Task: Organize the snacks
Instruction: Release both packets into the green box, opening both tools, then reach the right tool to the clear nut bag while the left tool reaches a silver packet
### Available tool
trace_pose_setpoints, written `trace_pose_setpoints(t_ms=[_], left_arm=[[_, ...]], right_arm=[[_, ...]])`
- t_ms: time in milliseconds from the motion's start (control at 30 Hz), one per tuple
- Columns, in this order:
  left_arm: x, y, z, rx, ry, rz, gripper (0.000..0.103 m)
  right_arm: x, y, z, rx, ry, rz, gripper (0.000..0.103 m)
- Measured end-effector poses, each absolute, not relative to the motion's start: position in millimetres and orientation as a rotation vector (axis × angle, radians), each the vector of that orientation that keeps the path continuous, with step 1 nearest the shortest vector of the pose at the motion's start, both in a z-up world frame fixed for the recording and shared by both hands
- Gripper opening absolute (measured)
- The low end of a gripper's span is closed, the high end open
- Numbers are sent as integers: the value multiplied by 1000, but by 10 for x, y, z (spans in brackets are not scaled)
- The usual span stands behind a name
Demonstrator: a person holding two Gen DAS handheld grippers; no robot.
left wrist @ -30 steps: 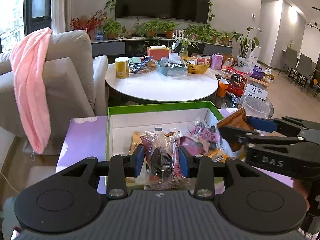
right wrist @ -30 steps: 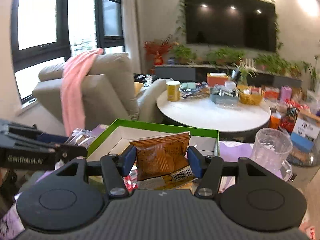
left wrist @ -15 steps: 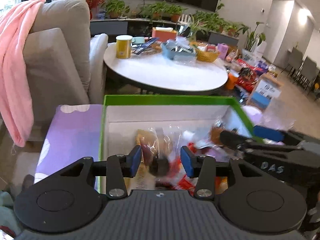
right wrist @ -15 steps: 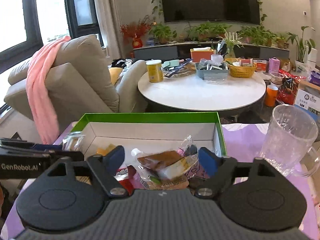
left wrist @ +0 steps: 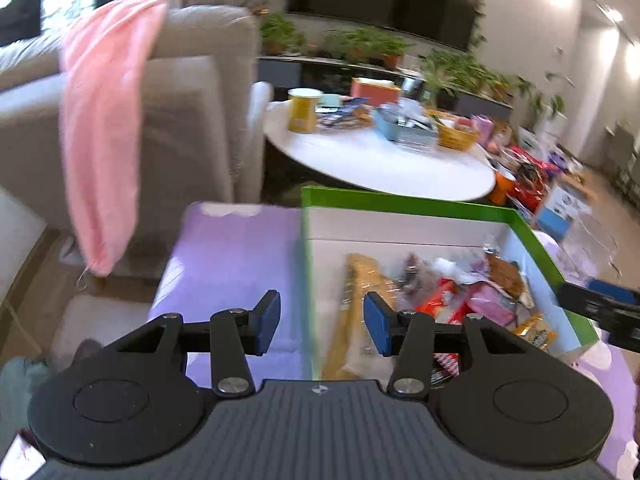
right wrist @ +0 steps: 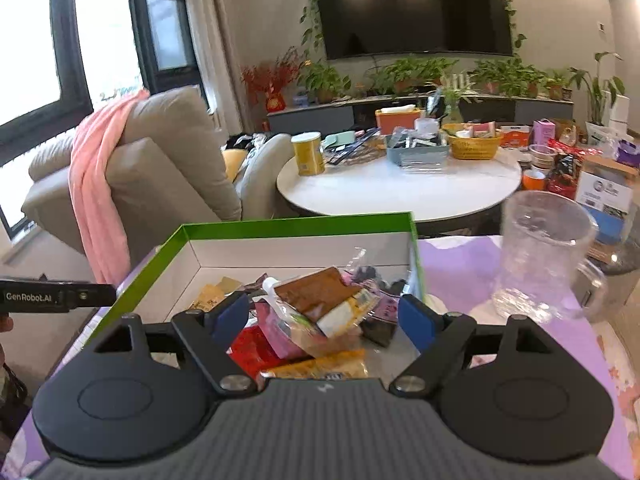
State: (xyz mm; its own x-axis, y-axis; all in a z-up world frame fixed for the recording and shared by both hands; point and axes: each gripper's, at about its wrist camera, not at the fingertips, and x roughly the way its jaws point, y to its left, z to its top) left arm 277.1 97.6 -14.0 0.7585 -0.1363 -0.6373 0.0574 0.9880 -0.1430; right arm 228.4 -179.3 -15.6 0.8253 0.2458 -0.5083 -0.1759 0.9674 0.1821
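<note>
A white box with a green rim [left wrist: 400, 200] [right wrist: 296, 222] stands on the purple cloth and holds a pile of snack packets [left wrist: 460, 296] [right wrist: 320, 312]. My left gripper [left wrist: 322, 322] hovers over the box's left wall, its jaws opening with nothing between them. A long yellow packet [left wrist: 360, 300] lies just past its right pad. My right gripper [right wrist: 323, 318] is open wide above the pile. A brown packet [right wrist: 316, 290] lies loose on top, touching neither pad. Each gripper shows at the edge of the other's view: the right gripper [left wrist: 600, 308], the left gripper [right wrist: 60, 298].
A clear glass mug [right wrist: 544, 256] stands on the purple cloth [left wrist: 232, 248] right of the box. Behind it is a round white table [right wrist: 400, 188] crowded with tins, baskets and packets. A grey sofa with a pink towel [left wrist: 104, 120] is at the left.
The left gripper let its clear packet fall into the box and swung left over the box's wall. The right gripper opened wide and dropped the brown packet onto the pile.
</note>
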Motion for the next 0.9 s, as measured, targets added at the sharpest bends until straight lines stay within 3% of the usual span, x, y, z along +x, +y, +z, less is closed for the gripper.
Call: trace_pose_setpoints(t_ms=[333,633,900], left_arm=[[2471,1435,-555,-288,782,-75,42],[2461,1282,-775,-219,840,-84,40],[1835,1097,-780,-105,876,-251,40]], right_arm=[[1857,-1904,-178,57,560,200,84],[1836,-2115,-378,58,670,109,84],[1696,-2090,-568,-20,721,152,84]])
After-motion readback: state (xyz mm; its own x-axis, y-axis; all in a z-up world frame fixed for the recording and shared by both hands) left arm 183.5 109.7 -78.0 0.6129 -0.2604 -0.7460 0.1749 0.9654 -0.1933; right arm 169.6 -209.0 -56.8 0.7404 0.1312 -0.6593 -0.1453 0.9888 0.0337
